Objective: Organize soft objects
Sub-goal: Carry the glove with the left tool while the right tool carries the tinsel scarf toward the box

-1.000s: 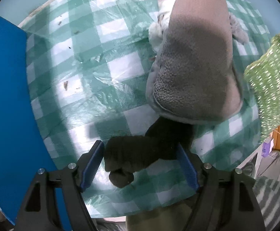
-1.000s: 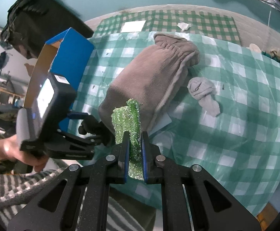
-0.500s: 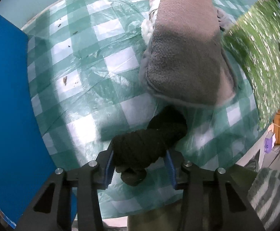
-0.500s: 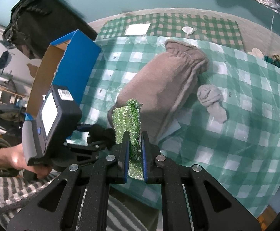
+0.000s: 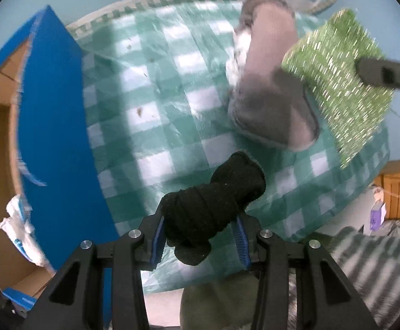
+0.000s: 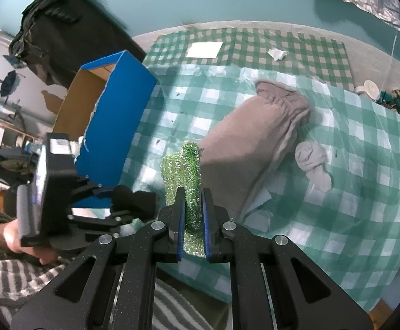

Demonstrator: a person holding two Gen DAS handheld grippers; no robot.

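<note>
Left wrist view: the left gripper (image 5: 200, 233) clamps a black rolled sock (image 5: 211, 211) lifted beside the open blue cardboard box (image 5: 54, 126), likely for dropping inside, while the right gripper (image 6: 191, 206) pinches a glittery green sponge cloth (image 6: 183, 173) near it.

Readable text: none in either view.
Blue cardboard box (image 6: 117, 104): no print legible on its walls.
White wrapper in the box (image 5: 18, 228): blue marks, too blurred to read.
White sheet (image 6: 204, 50): blank.

Lived-in home room: teal walls, checked plastic cloth (image 6: 364, 192) on counter, dark jacket (image 6: 51, 27) hanging, cluttered shelves (image 6: 2, 137), blue cardboard box (image 6: 117, 115).
</note>
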